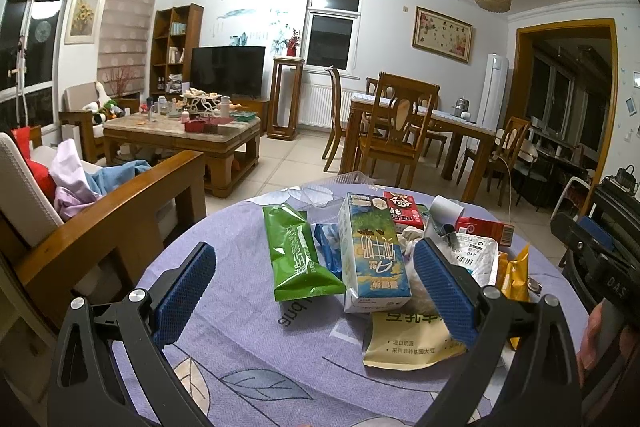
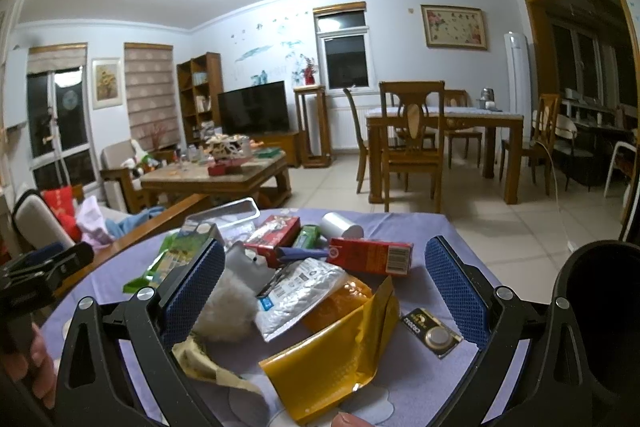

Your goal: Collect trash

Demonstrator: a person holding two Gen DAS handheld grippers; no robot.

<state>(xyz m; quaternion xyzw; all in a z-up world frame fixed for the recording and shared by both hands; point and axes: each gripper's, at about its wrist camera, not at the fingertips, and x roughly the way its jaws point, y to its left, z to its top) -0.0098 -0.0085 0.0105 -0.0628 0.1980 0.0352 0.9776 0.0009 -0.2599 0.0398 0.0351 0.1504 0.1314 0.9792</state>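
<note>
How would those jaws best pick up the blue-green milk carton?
Grip the milk carton across its narrow side walls, coming straight in from its near end. It lies flat, lengthwise toward the open left gripper, and the green pouch crowds its left side.

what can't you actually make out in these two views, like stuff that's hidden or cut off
- Left wrist view: the cream pouch is partly covered by the milk carton and the left gripper finger.
- Right wrist view: the yellow mailer hides what lies beneath; the bottom edge cuts it off.
- Right wrist view: print on the coin battery pack is too small to read.
- Both views: no trash bin or bag is clearly visible.
</note>
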